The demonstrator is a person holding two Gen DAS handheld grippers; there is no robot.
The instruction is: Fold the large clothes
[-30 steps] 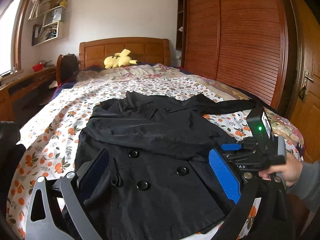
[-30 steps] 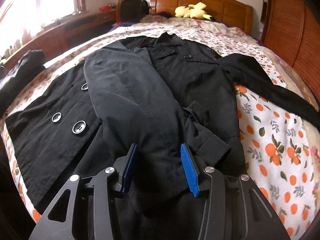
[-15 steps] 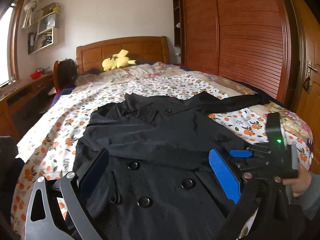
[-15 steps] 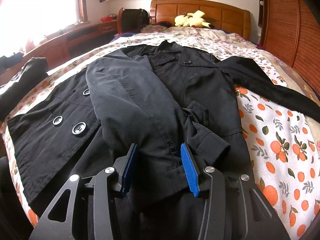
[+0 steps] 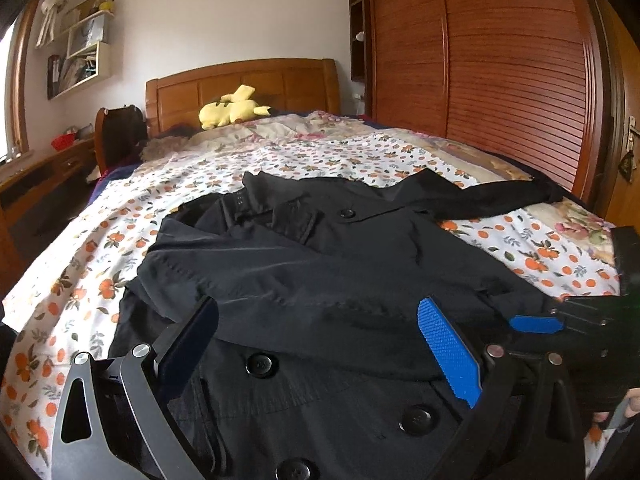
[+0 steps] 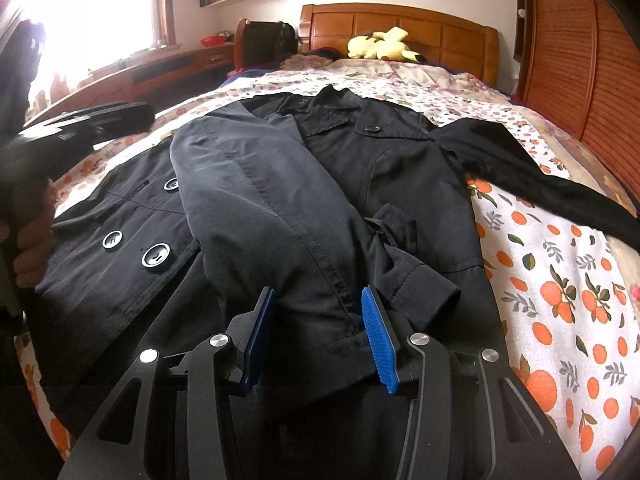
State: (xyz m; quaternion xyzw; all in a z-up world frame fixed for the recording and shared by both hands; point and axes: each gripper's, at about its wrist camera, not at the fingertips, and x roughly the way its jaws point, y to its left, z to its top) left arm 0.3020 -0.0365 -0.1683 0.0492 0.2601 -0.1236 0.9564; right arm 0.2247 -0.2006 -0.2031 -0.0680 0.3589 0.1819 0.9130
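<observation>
We see two matching black grippers. The left gripper (image 5: 318,344) has angular black arms with triangular cut-outs at seven o'clock, round silver screws at the pivots, and ribbed bright blue pads (image 5: 450,350). The right gripper (image 6: 318,336) carries the same blue pads (image 6: 380,340), silver screws and hollowed black frame at six o'clock.

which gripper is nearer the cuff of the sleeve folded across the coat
Right. The right gripper sits at the folded sleeve's cuff, its blue pads either side of the sleeve end. The left gripper stands open over the coat's buttoned front, farther along the sleeve.
</observation>
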